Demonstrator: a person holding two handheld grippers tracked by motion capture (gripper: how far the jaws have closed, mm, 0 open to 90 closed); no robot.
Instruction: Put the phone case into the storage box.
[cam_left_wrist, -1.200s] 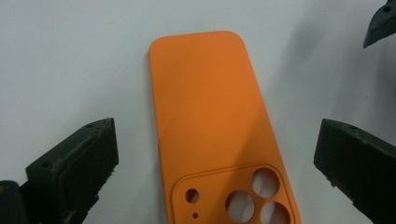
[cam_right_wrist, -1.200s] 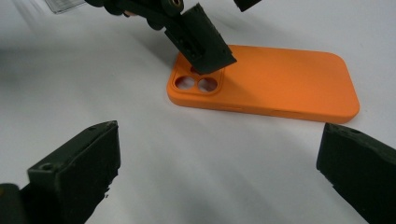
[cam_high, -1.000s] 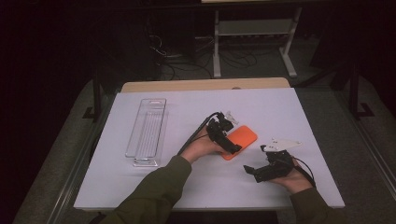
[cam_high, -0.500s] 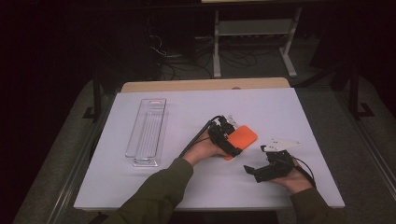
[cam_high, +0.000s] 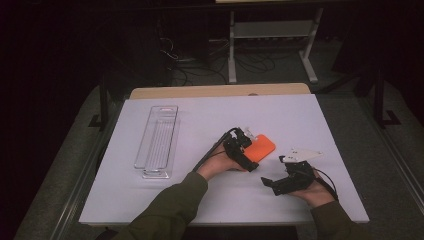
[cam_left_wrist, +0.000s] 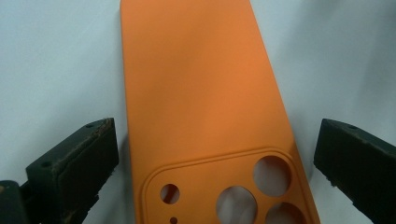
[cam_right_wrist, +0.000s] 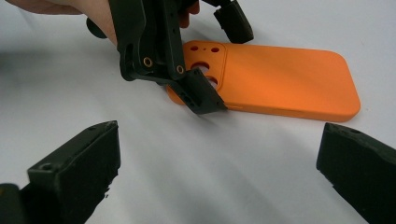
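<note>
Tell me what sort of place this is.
Probably a lab or recording workstation, not a home: a white table in a dark room, cables on the floor behind it, a metal stand, and handheld grippers working on an orange phone case.

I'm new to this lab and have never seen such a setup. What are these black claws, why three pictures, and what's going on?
A person holds a hand-operated two-jaw gripper in each hand; no robot arm is involved. The high view looks down on the white table. The other two pictures come from cameras riding on each gripper. The left gripper has its jaws open on either side of an orange phone case lying flat, not yet clamped. The right gripper waits nearby, open and empty, facing the case. A clear tray lies to the left.
</note>
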